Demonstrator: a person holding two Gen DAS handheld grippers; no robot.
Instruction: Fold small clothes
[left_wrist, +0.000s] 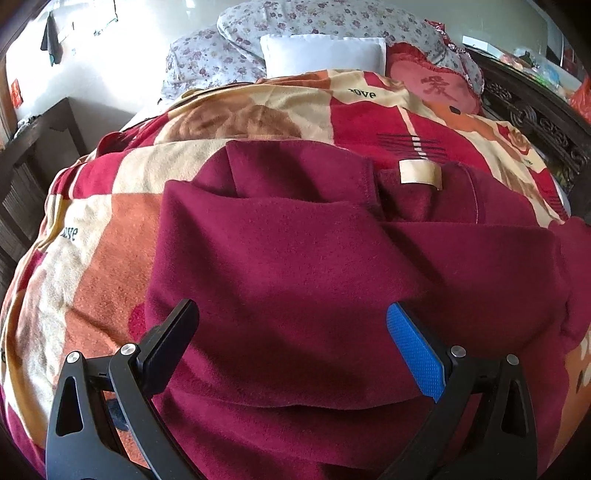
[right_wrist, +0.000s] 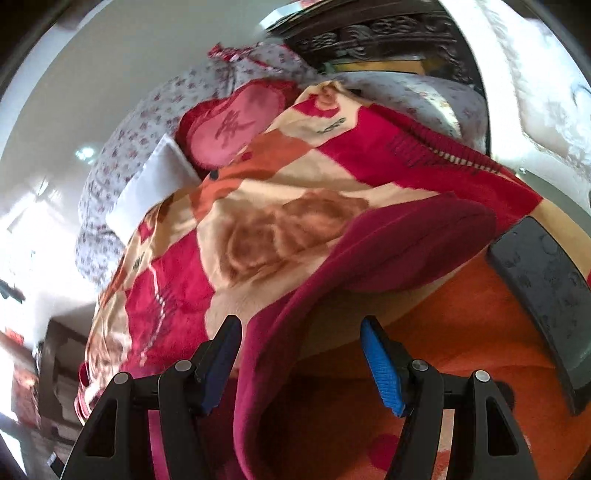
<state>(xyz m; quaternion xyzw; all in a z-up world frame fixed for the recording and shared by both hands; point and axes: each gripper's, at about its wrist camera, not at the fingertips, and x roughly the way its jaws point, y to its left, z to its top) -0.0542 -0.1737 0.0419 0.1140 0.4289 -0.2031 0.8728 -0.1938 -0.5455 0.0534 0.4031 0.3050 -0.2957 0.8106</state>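
Observation:
A dark red fleece garment (left_wrist: 295, 251) lies partly folded on a patterned blanket, with a beige neck label (left_wrist: 419, 171) at its far edge. My left gripper (left_wrist: 293, 321) hovers over the garment's near part, jaws wide apart and nothing pinched between them. In the right wrist view, which is tilted, a folded edge of the same garment (right_wrist: 369, 251) runs down between the fingers of my right gripper (right_wrist: 299, 341). Its jaws stand apart and the blue pads (right_wrist: 380, 365) do not press on the cloth.
The red, orange and cream blanket (left_wrist: 110, 258) covers a bed. Floral bedding (left_wrist: 207, 59), a white pillow (left_wrist: 321, 53) and a red heart cushion (left_wrist: 436, 88) lie at the head. A carved dark headboard (left_wrist: 535, 118) stands right. A dark grey flat slab (right_wrist: 543, 295) lies beside my right gripper.

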